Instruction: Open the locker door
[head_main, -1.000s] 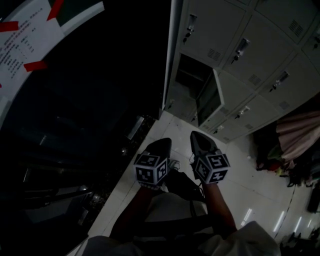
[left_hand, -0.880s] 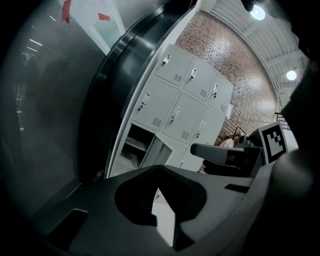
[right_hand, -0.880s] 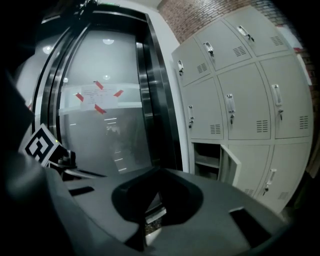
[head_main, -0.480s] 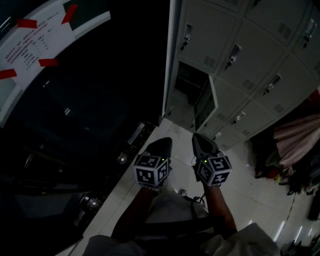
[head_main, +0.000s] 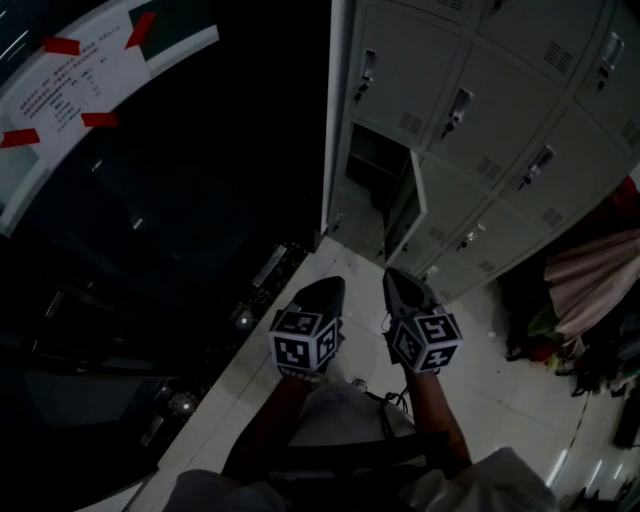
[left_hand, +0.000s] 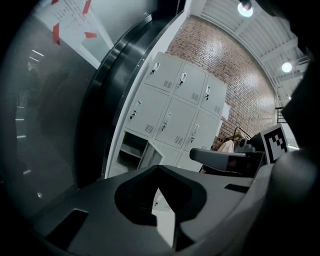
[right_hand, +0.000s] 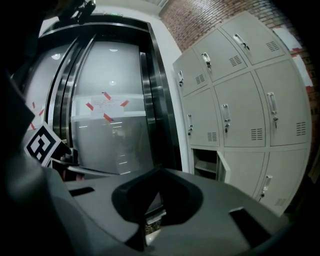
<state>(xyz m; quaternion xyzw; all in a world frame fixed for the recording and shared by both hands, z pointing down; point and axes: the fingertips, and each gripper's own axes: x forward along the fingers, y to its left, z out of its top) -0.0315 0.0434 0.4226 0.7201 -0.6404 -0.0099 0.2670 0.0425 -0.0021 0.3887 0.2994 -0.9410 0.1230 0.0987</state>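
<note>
Head view: grey locker door ajar; left gripper, right gripper fingers together.

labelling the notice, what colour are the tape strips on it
Red; the tape strips show best in the head view.

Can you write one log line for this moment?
door: grey metal locker door ajar | left gripper: shut, empty | right gripper: shut, empty | contact: none

Steel lift doors carry a paper notice stuck on with red tape. Just right of the doors stands a bank of grey lockers. Beyond it a brick wall rises under round ceiling lamps. Pale glossy floor tiles lie before the doors.
</note>
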